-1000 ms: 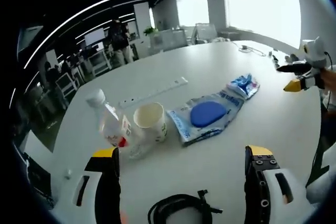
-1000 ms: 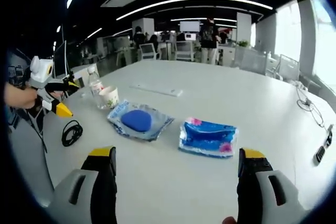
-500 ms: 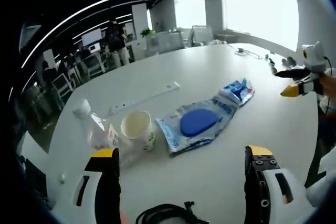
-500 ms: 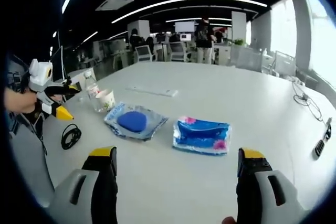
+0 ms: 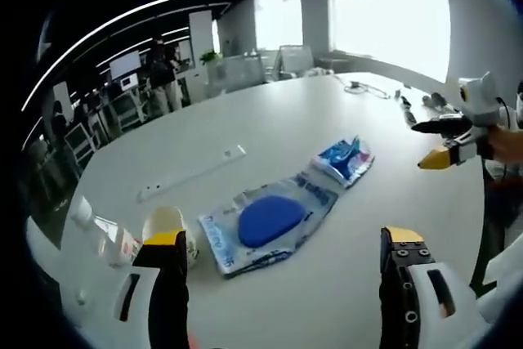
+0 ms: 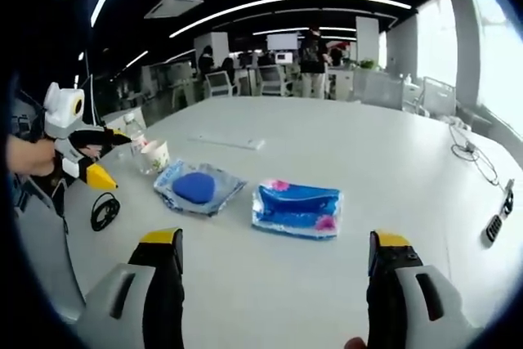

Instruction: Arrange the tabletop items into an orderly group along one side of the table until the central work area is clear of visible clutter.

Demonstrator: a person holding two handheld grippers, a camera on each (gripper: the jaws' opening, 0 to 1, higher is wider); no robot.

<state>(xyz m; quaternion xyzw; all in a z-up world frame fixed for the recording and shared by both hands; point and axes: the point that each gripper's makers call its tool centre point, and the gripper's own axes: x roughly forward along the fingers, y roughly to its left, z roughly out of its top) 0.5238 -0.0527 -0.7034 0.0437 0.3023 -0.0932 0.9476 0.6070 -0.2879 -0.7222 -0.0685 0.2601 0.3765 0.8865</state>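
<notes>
Lying on the table [image 6: 392, 169]: two blue packets [image 6: 297, 208] [image 6: 196, 188], one cup [image 6: 155, 154], one bottle [image 6: 132, 138], one cable [image 6: 105, 212] at nine o'clock; both grippers [image 5: 282, 263] [image 6: 274, 263] gape apart, holding nothing.

Dim open office, ceiling light strips [image 6: 286, 2], bright windows [image 5: 384, 6].

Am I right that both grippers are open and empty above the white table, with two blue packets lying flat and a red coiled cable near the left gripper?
Not quite: the coiled cable is black, not red, as the right gripper view shows. The rest holds: the left gripper and right gripper are open and empty above the white table, and the two blue packets lie flat.
</notes>
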